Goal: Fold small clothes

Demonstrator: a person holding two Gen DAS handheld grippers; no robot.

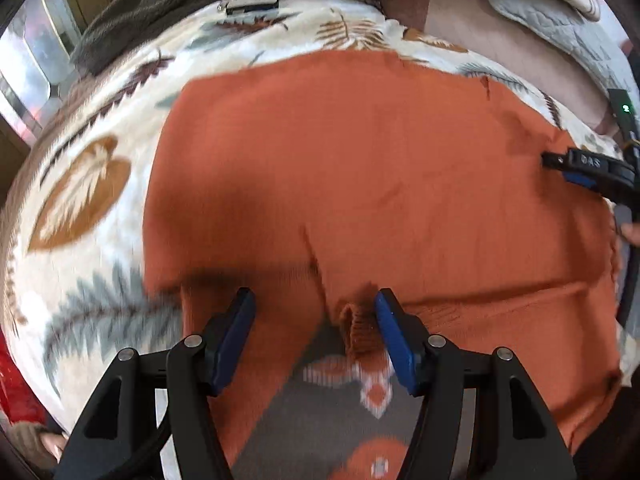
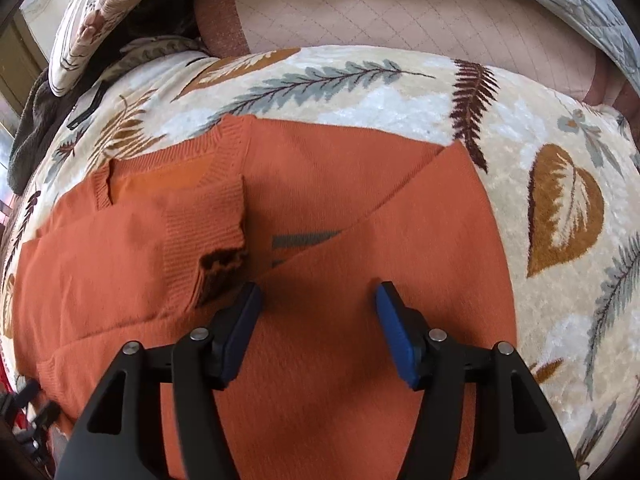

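Left gripper (image 1: pixel 316 316) jaws apart, nothing pinched, ribbed cuff (image 1: pixel 356 328) between fingers at lower centre; likely lining up next pinch. Right gripper (image 2: pixel 318 312) jaws apart, empty, hovering over orange sweater (image 2: pixel 320 184). Sweater spread mid-frame, sleeves folded inward to narrow body, on leaf-print blanket (image 2: pixel 560 208) as flat work surface.

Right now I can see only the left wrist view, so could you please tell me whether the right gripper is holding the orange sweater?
Observer: No. The right gripper stands open over the orange sweater, with nothing pinched between its pads.
Operator: Thank you. Is any folded part lying close to it?
Observer: Yes. A ribbed cuff lies folded across the sweater's body, just left of the gripper's fingers in the right wrist view.
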